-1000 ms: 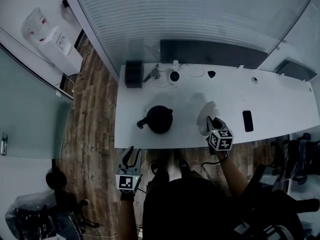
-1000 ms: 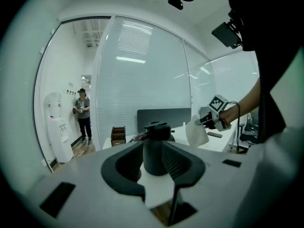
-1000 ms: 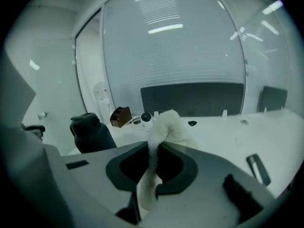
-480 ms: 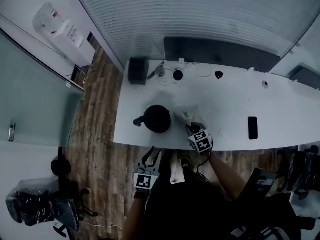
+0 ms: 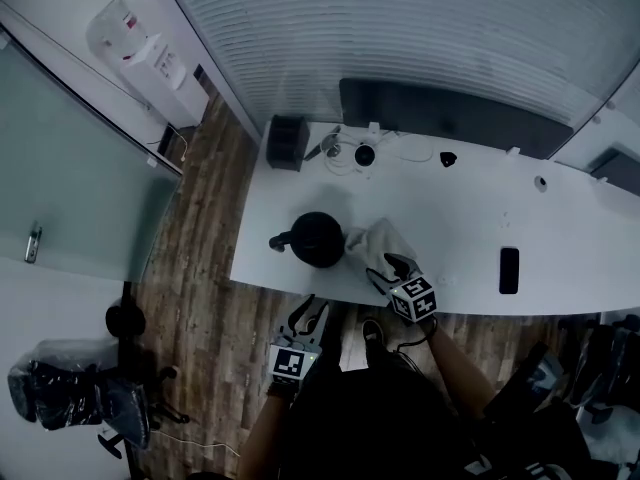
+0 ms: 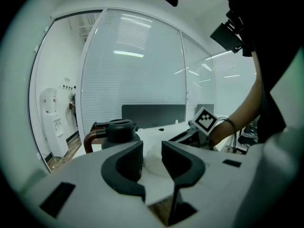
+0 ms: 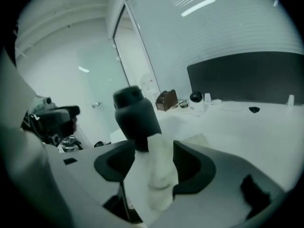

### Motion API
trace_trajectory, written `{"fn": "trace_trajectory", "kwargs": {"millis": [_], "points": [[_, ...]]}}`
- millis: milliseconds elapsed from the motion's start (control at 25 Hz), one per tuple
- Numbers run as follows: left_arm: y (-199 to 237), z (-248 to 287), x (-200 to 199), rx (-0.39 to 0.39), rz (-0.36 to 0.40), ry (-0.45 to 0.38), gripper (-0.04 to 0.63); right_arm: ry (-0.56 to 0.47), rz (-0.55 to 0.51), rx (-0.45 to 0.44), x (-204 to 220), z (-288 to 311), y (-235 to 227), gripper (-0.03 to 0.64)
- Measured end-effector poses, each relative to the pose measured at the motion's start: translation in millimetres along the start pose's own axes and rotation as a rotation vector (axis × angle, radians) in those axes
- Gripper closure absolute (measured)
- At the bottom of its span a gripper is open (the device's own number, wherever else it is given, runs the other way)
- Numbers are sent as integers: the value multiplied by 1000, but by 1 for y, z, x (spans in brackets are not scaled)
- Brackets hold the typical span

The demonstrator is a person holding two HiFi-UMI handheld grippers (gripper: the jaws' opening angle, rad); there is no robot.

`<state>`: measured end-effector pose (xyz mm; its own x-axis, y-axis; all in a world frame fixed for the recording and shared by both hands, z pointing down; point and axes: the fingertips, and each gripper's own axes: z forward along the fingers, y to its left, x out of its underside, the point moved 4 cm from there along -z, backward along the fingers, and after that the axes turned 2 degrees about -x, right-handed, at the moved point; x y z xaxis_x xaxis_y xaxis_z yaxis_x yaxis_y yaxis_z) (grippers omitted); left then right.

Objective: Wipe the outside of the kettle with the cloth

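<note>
A black kettle (image 5: 318, 238) with a brownish handle stands near the front edge of the white table (image 5: 470, 218); both gripper views show it too (image 6: 118, 132) (image 7: 137, 118). A white cloth (image 5: 378, 242) lies against the kettle's right side. My right gripper (image 5: 390, 268) is just behind it, and its jaws are opening with the cloth (image 7: 159, 170) still hanging between them. My left gripper (image 5: 305, 313) hovers off the table's front edge below the kettle, open, with nothing between its jaws (image 6: 152, 156).
A black phone (image 5: 509, 270) lies at the table's right. At the back stand a black box (image 5: 287, 142), a small round white camera (image 5: 364, 154) and a dark panel (image 5: 450, 118). A water dispenser (image 5: 140, 48) is far left, and a chair (image 5: 70, 393) is on the wood floor.
My right gripper carried the cloth left across the table to the kettle's side, and the cloth now drapes there. My left gripper moved right, closer to the table's front edge.
</note>
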<state>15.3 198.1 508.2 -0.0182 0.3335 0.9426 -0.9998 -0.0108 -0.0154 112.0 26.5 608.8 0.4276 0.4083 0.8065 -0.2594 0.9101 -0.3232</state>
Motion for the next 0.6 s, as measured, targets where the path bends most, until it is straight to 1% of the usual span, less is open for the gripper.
{"fn": "trace_trajectory", "kwargs": {"millis": [120,240,280,360,400,440,520,600], "points": [[-6,-1,-12,-14,0,-21,471,-145,-72,-17,-35,-54,25,371],[-16,-7,-34,-27,1,-85,485,-256,-195,-22,-59,-99,62,378],[-21,-12,-40,-33,0,-105,497,-285,-248,-6,-62,-111,74,403],[-31,-26,-50,-45,-4,-148,529,-344,-353,48,-66,-130,96,505],[-35,-34,-53,-50,-5,-168,542,-369,-377,72,-67,-137,107,553],[-40,-45,-55,-54,-4,-185,554,-391,-371,88,-67,-143,118,581],[-47,-67,-57,-62,-4,-212,573,-420,-323,96,-65,-151,140,601],[-54,-90,-57,-61,-7,-233,589,-434,-310,97,-64,-156,163,614]]}}
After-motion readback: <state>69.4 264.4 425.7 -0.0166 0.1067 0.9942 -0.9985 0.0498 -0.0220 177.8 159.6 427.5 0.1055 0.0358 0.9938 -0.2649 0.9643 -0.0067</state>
